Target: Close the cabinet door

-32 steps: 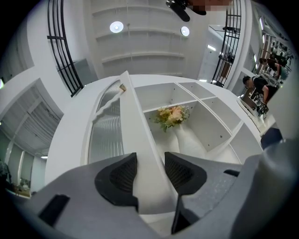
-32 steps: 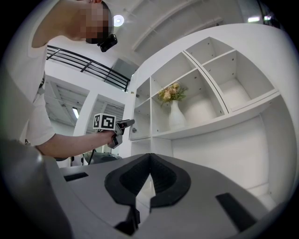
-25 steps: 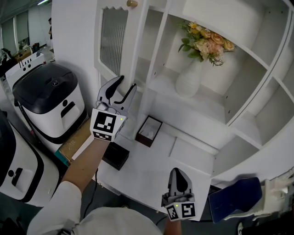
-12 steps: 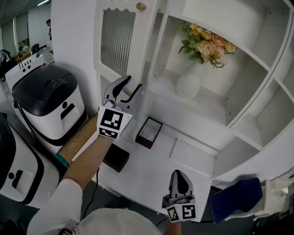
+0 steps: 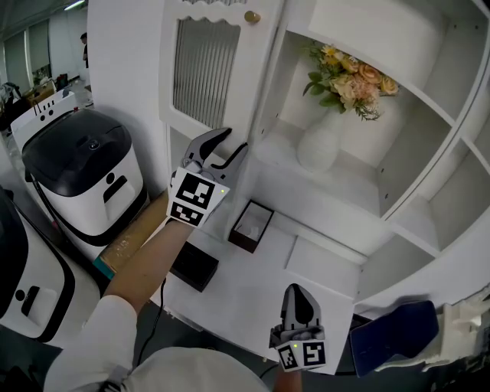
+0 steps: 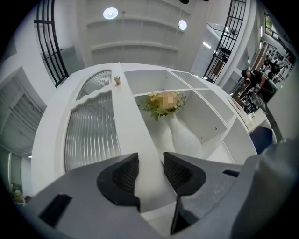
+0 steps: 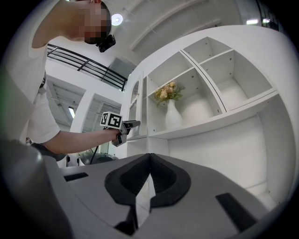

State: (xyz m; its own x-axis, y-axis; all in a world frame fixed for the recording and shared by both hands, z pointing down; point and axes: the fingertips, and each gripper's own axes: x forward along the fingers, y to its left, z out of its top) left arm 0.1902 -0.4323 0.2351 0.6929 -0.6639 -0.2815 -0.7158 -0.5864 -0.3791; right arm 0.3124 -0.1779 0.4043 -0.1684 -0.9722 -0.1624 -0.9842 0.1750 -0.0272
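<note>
The cabinet door (image 5: 203, 73) stands part-open at the upper left of the head view. The left gripper (image 5: 232, 144) has its jaws clamped on the door's free edge, low down. In the left gripper view the white stile fills the gap between the ribbed black pads. The right gripper (image 5: 295, 286) waits at the bottom centre over the surface (image 5: 253, 298), jaws together and empty.

We see two risks. The painted edge looks smooth and glossy, so the jaws could slip off mid-swing. We also judge that the inner jaw could get pinched against the frame upright (image 5: 268, 99) if it is not let go before the door meets it. A hard shut might shake the vase (image 5: 321, 142).

The door is white-painted wood with a reeded glass pane, a scalloped top rail and a small round brass knob (image 5: 250, 16). The vase is matte white, bulbous and narrow-necked.
</note>
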